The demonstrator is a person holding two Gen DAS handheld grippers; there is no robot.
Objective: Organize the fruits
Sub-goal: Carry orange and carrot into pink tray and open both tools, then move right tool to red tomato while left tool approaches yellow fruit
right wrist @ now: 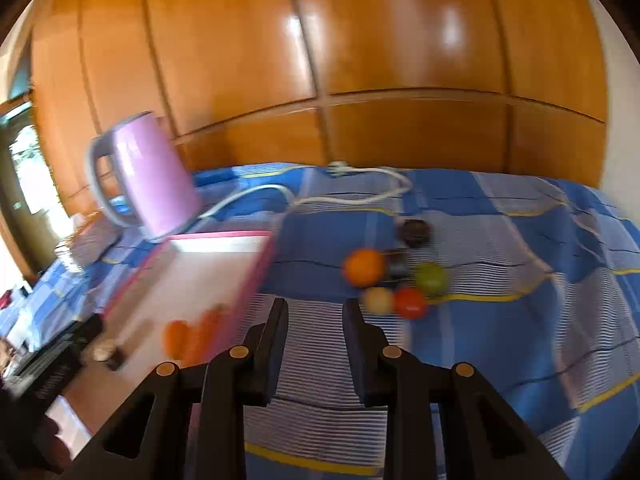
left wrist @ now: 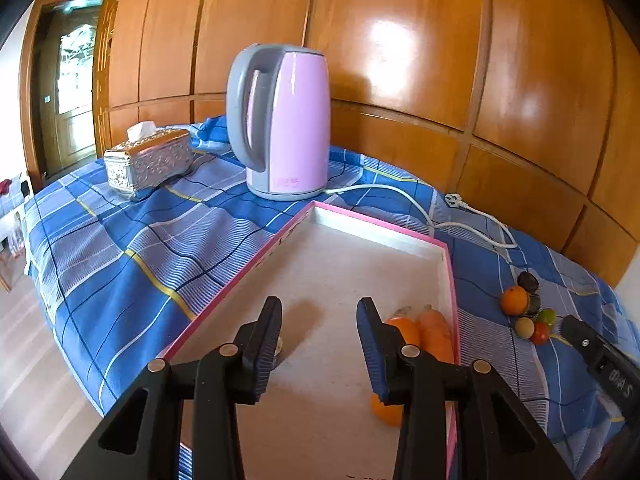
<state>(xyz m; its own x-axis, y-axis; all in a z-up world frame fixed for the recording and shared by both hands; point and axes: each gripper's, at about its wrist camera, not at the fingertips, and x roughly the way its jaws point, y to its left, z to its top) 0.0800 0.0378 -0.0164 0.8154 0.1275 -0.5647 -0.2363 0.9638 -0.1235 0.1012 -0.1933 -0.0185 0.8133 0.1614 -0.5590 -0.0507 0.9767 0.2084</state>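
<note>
Pink tray (left wrist: pixel 451 276) holds orange fruits (left wrist: pixel 434 334), partly hidden behind left hand-held gripper (left wrist: pixel 319 330); both hand-held grippers gape empty; right view blurred.

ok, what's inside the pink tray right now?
Inside the pink tray: a carrot and an orange fruit by its right wall, plus a small item partly hidden by the left gripper, which is open. Its finger covers part of the orange fruit.

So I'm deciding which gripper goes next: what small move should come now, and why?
Probably the right gripper eases forward onto the pale round fruit. It is open and empty, and that fruit lies nearest, in the cluster on the blue cloth outside the pink tray. The left gripper, also open, hovers over the tray, away from those fruits.
</note>
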